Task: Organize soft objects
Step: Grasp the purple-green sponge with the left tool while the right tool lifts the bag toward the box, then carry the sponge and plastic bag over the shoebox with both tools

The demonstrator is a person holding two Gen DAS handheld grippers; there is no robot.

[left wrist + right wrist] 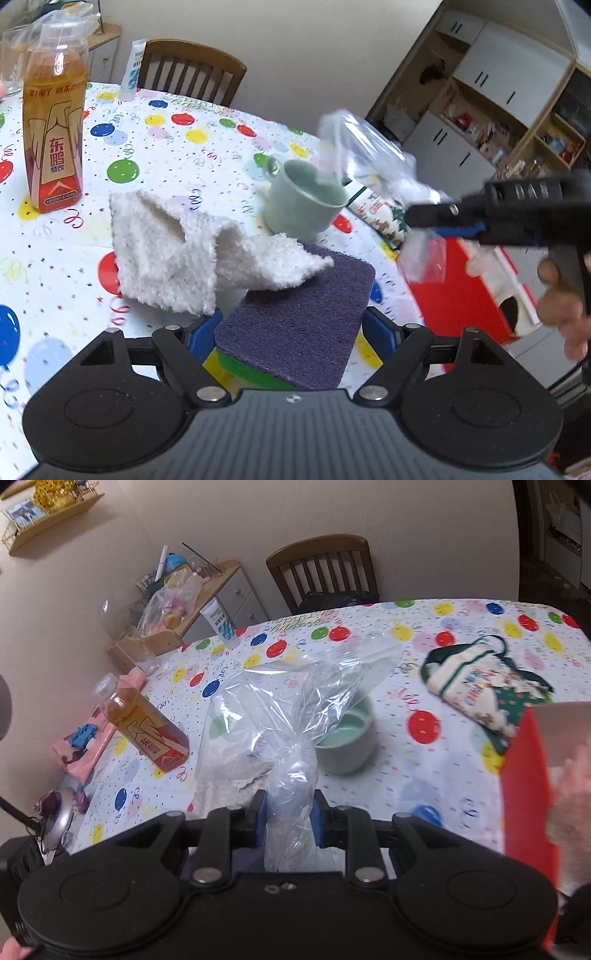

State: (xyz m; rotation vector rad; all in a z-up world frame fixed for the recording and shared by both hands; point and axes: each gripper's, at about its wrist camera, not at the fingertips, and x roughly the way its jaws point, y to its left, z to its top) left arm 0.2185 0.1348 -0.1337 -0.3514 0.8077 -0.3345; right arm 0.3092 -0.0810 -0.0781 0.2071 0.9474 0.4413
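Left wrist view: left gripper (288, 332) jaws clamp a purple-topped green-and-yellow sponge (299, 317) at 6 o'clock, right gripper (286, 818) jaws pinch a clear crinkled plastic bag (295, 716), and nothing looks bagged yet, the fluffy white cloth (177, 254) still lying on the bench (166, 147).

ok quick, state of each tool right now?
Left tool: closed on the purple sponge, white cloth draped over its far end.
Right tool: closed on the bunched clear plastic bag.

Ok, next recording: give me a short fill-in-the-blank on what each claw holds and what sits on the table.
1. The left claw is shut on a sponge whose top face is ____.
2. The right claw grips a bunched clear plastic ____.
3. A white fluffy cloth drapes onto the ____.
4. The pale green cup stands ____ on the table.

Missing words: purple; bag; sponge; upright
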